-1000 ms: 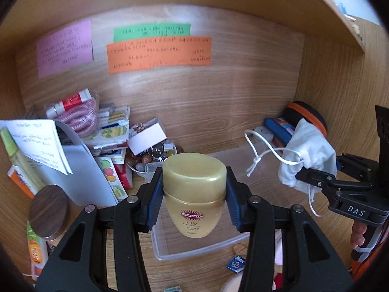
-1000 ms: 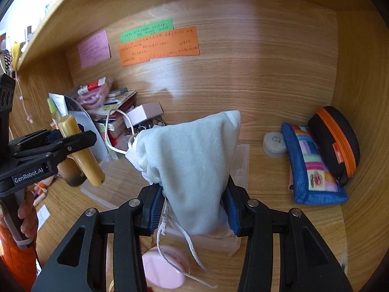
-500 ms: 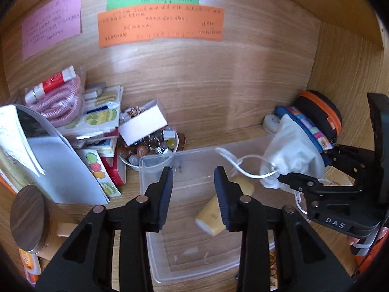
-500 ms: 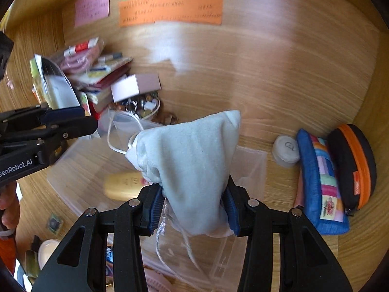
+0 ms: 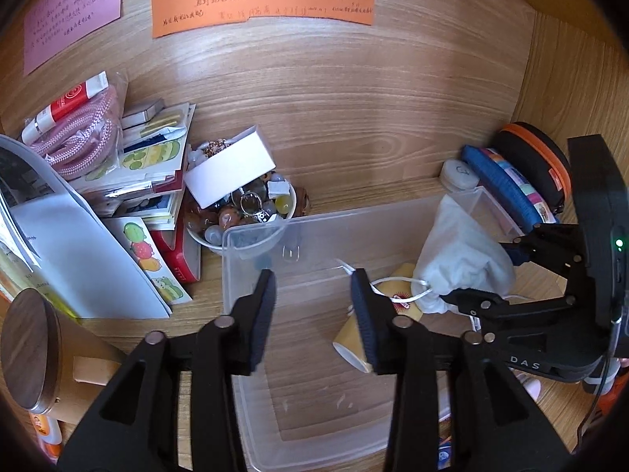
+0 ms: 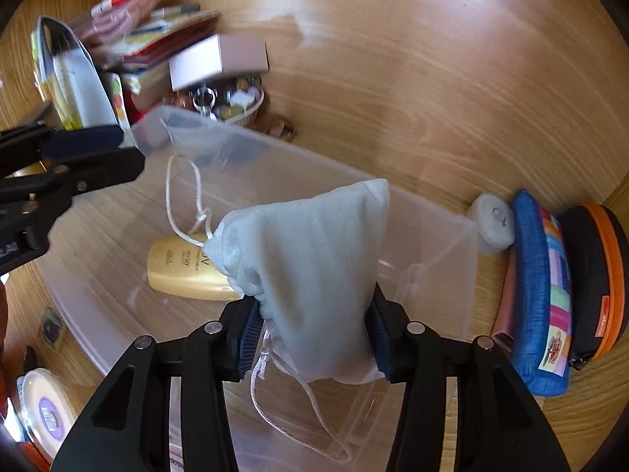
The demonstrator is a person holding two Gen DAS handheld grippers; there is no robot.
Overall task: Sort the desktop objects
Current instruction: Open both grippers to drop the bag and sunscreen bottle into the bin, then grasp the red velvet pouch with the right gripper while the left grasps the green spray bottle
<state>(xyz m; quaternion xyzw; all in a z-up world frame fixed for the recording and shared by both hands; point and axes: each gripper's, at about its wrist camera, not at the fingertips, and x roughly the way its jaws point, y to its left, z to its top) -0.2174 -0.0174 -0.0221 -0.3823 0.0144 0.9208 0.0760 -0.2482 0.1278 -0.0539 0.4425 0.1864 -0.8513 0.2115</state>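
A clear plastic bin (image 5: 251, 244) (image 6: 452, 259) sits on the wooden desk. A gold sunscreen bottle (image 6: 184, 271) (image 5: 354, 338) lies on its side inside the bin. My left gripper (image 5: 312, 314) is open and empty above the bin's near part. My right gripper (image 6: 312, 338) is shut on a white drawstring pouch (image 6: 310, 275) and holds it over the bin's right part; the pouch also shows in the left wrist view (image 5: 460, 259). Its cord (image 6: 181, 196) hangs into the bin.
A bowl of beads and trinkets (image 5: 243, 212) with a white box (image 5: 230, 169) on it stands behind the bin. Books and papers (image 5: 149, 165) pile at the left. A blue pouch (image 6: 542, 299), an orange-black case (image 6: 593, 275) and a small white jar (image 6: 491, 224) stand at the right.
My left gripper opened and dropped the gold bottle into the bin. My right gripper moved forward and down over the bin with the pouch.
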